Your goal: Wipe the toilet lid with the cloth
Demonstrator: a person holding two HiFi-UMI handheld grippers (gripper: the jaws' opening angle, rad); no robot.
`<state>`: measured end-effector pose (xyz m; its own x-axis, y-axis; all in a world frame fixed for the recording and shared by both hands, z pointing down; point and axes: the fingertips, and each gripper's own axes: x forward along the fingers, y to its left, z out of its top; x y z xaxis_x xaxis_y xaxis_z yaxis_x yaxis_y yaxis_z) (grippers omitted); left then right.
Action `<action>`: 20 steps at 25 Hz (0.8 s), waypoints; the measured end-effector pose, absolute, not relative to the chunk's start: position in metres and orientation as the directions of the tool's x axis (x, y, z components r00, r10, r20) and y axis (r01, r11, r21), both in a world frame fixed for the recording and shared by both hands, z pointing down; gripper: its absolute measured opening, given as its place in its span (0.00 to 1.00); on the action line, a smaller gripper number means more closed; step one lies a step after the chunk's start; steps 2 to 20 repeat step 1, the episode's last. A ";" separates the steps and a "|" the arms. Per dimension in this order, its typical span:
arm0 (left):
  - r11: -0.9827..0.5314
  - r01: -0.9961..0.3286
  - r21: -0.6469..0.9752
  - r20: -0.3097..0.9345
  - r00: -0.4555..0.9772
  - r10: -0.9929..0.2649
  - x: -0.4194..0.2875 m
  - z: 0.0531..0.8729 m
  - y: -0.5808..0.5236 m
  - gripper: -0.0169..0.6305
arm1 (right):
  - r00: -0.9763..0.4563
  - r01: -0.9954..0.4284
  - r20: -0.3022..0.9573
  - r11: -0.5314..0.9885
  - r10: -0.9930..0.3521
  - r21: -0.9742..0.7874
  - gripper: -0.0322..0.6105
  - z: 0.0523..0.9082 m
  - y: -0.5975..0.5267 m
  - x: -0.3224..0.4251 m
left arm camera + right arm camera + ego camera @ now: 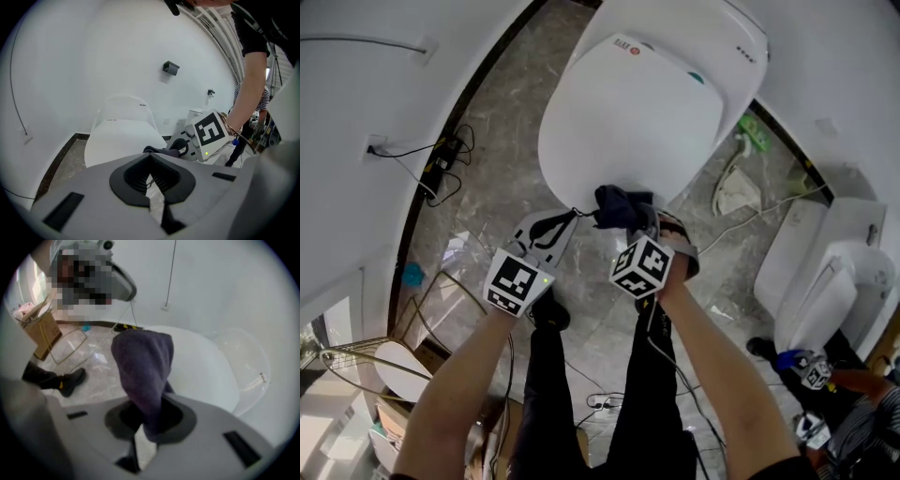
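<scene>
The white toilet lid (628,112) is down and fills the upper middle of the head view. A dark purple cloth (617,206) hangs over the lid's front edge, with my right gripper (628,218) shut on it. In the right gripper view the cloth (143,371) rises out of the jaws (150,420) in front of the lid (201,366). My left gripper (567,217) is just left of the cloth, off the lid's front edge, shut and holding nothing. The left gripper view looks past its closed jaws (151,176) to the lid (122,138) and the cloth (161,151).
The marble floor (502,122) carries cables (441,169) at the left wall and a white object (736,192) right of the toilet. A second toilet (825,291) and another person (853,394) are at the right. A gold wire rack (356,356) stands lower left.
</scene>
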<state>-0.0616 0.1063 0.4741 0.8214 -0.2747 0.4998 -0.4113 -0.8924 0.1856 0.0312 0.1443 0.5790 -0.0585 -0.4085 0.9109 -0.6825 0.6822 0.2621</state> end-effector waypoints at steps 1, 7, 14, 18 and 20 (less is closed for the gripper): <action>-0.892 -0.411 0.186 0.499 0.822 -0.275 -0.062 0.473 0.107 0.05 | -0.086 -0.695 0.908 0.678 -0.409 0.239 0.15 0.577 0.144 0.026; -0.892 -0.411 0.186 0.499 0.822 -0.275 -0.062 0.473 0.107 0.05 | -0.086 -0.695 0.908 0.678 -0.409 0.239 0.15 0.577 0.144 0.026; -0.892 -0.411 0.186 0.499 0.822 -0.275 -0.062 0.473 0.107 0.05 | -0.086 -0.695 0.908 0.678 -0.409 0.239 0.15 0.577 0.144 0.026; -0.892 -0.411 0.186 0.499 0.822 -0.275 -0.062 0.473 0.107 0.05 | -0.086 -0.695 0.908 0.678 -0.409 0.239 0.15 0.577 0.144 0.026; -0.892 -0.411 0.186 0.499 0.822 -0.275 -0.062 0.473 0.107 0.05 | -0.086 -0.695 0.908 0.678 -0.409 0.239 0.15 0.577 0.144 0.026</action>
